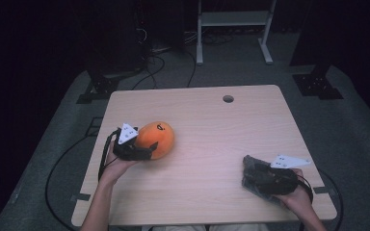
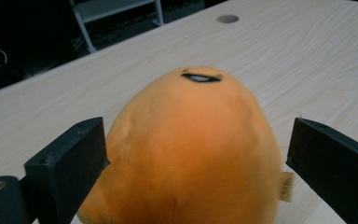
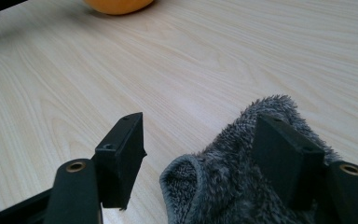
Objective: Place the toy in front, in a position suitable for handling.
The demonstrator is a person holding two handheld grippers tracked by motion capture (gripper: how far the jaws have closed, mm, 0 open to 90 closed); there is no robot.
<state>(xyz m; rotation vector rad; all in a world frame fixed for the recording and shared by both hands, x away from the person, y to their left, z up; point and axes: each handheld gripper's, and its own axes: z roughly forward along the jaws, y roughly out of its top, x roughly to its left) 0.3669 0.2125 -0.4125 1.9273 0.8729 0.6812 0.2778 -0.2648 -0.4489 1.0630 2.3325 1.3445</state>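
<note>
Left claw (image 2: 196, 158) spread wide, straddling orange plush toy (image 2: 191, 149) at table's (image 1: 212, 120) left side, not clamped. Right claw (image 3: 200, 158) apart, grey fuzzy cloth (image 3: 233, 186) draped over one jaw, near right front edge.

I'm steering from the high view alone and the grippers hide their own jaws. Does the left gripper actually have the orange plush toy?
Observer: Not clamped. In the left gripper view the left gripper is open, one jaw on each side of the orange plush toy, with a gap at the right jaw.
Operator: Any tag on the toy?
Observer: Yes, a small tag low on its side by the right jaw.
Operator: And the right gripper?
Observer: The right gripper is open; the grey fuzzy cloth lies between its jaws, bunched against one, with bare table beside the other.
</note>
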